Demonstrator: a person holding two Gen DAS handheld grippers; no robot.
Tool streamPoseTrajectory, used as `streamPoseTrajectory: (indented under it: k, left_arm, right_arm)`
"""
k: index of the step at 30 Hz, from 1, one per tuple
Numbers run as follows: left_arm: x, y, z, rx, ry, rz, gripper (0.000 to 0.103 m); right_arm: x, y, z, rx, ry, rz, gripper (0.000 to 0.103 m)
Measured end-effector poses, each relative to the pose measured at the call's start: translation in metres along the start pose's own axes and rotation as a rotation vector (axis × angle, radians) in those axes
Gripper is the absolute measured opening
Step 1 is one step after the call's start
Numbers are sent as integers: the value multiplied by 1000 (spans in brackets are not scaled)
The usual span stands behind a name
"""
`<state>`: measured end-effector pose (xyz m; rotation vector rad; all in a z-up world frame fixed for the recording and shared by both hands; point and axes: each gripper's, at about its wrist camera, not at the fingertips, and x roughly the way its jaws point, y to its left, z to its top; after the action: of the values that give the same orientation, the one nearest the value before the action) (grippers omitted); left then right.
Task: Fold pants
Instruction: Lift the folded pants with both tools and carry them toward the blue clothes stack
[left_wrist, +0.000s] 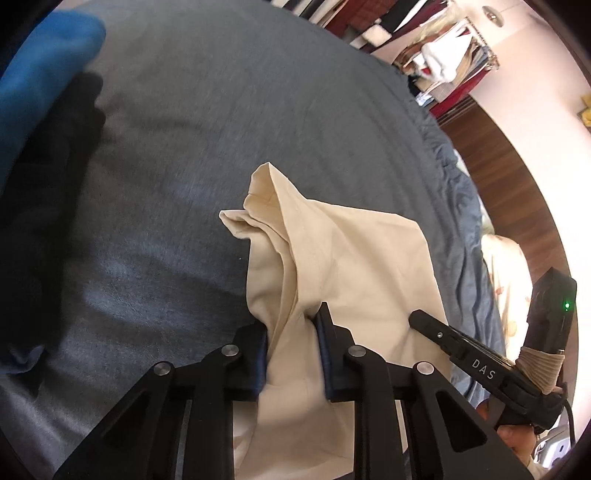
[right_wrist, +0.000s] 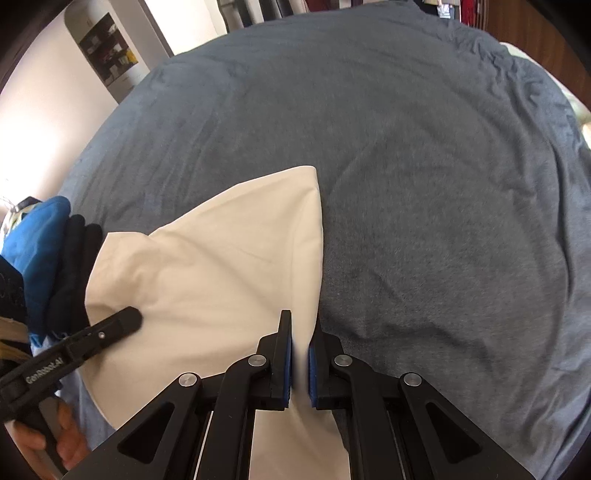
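Note:
Cream pants (left_wrist: 343, 254) lie bunched on a blue-grey bed sheet (left_wrist: 221, 110). My left gripper (left_wrist: 291, 325) is shut on a thick fold of the pants, which rises between its blue pads. My right gripper (right_wrist: 301, 328) is shut on the right edge of the same pants (right_wrist: 207, 266), with the cloth pinched thinly between its pads. Each gripper shows in the other's view: the right one (left_wrist: 424, 321) at the pants' right side, the left one (right_wrist: 125, 321) at their left side. The cloth between them is slack and creased.
A blue garment (left_wrist: 44, 70) and a black garment (left_wrist: 48, 177) lie on the bed's left side; both also show in the right wrist view (right_wrist: 40, 240). The bed's gathered edge (left_wrist: 458, 192) runs on the right. Clothes racks (left_wrist: 443, 55) stand beyond the bed.

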<state>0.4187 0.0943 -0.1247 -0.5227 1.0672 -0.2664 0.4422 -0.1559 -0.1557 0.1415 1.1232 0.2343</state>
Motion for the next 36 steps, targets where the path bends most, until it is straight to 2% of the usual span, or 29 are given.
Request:
streamPoseTrajectory:
  k: [9,18,23,28,34,36]
  left_arm:
    - [-60,-22,7,17,-94,-47,22]
    - [-140,-21,15,70,-215,-26,22]
    - [-185,2,29,75,-265,14,22]
    - [-228,41,49,35,-294,40,21]
    - [-262,86,72,49,-330,149,21]
    - [-268,99,80,55,-338,184,18]
  right_arm:
    - [-60,3,2,-9,-87,16,7]
    - [-109,56,12,-69,-182,76,7]
    - [-118,103,23,-125,-210,133,7]
    - [-114,156,36,-168,-214,202,7]
    - [-94,224,50,-214,-199,303,7]
    - [-86,244,55,-230,-193,328,7]
